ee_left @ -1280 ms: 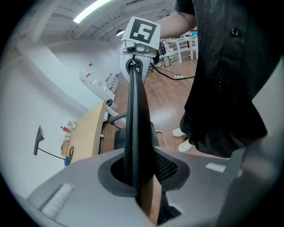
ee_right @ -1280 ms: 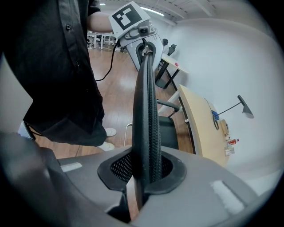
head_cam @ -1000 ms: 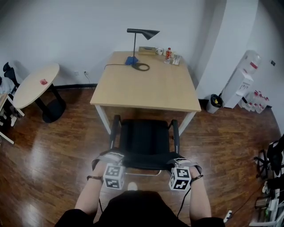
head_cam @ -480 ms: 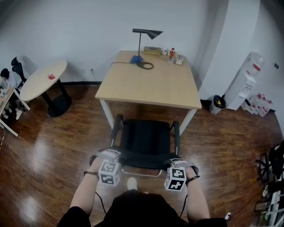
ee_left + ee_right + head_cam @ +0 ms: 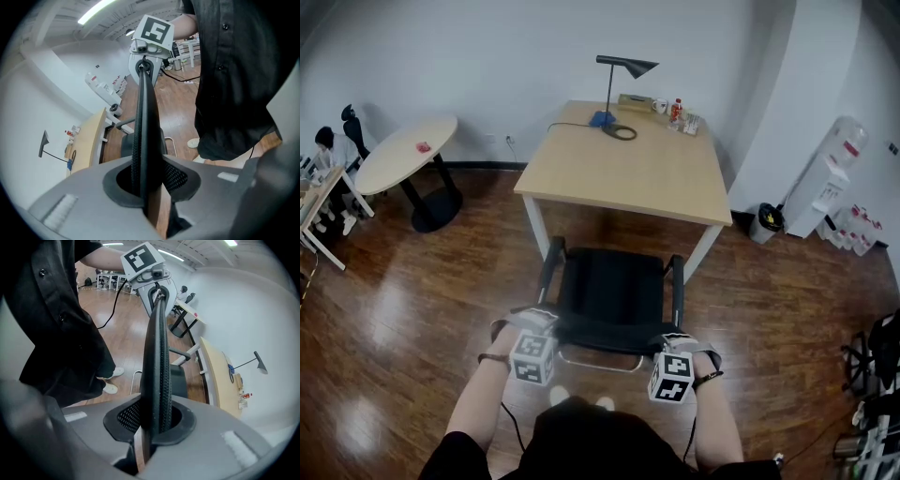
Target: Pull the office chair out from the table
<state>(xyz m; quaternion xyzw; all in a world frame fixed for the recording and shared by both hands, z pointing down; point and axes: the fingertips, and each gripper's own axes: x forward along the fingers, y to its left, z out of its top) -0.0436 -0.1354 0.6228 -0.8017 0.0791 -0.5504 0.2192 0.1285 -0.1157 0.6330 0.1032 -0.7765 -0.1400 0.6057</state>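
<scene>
A black office chair (image 5: 614, 292) stands in front of the wooden table (image 5: 628, 173), its seat just off the table's near edge. My left gripper (image 5: 536, 325) is shut on the left end of the backrest's top edge, and my right gripper (image 5: 675, 341) is shut on the right end. In the left gripper view the mesh backrest (image 5: 143, 112) runs edge-on from my left gripper (image 5: 147, 187) up to the other gripper's marker cube (image 5: 154, 30). The right gripper view mirrors this: my right gripper (image 5: 154, 427) clamps the backrest (image 5: 157, 352).
A desk lamp (image 5: 623, 67), cable and bottles (image 5: 677, 111) sit at the table's far end. A round table (image 5: 405, 155) and a seated person (image 5: 323, 150) are at the left. A water dispenser (image 5: 830, 178) and a bin (image 5: 766, 220) stand at the right. The floor is dark wood.
The chair has rolled back from the table toward me with both grippers still clamped on its backrest. Its seat now shows out from under the tabletop.
</scene>
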